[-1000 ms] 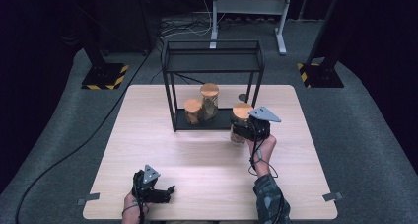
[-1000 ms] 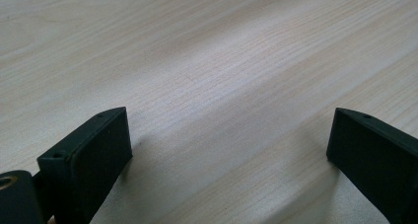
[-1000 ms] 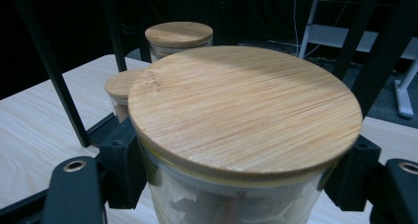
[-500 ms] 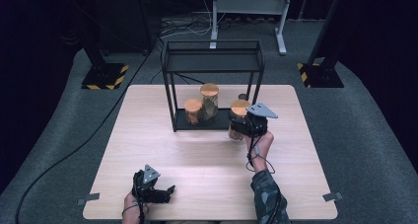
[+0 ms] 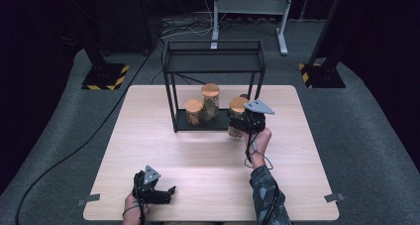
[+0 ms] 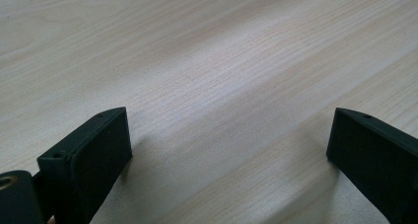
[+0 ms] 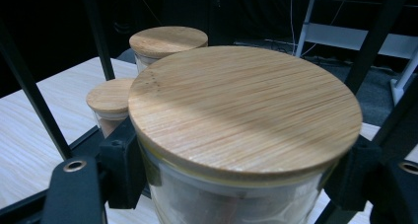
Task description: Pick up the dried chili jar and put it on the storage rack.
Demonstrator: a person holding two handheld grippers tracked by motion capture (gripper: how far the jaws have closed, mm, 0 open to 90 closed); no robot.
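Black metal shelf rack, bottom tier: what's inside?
Inside the black metal shelf rack stand two glass jars with round wooden lids: a taller one and a shorter one. The right gripper holds a third at its right edge. Their contents are too blurred to identify.

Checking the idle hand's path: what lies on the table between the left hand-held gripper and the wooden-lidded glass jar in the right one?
Nothing: the high view shows bare light wooden table between the left hand-held gripper and the wooden-lidded glass jar.
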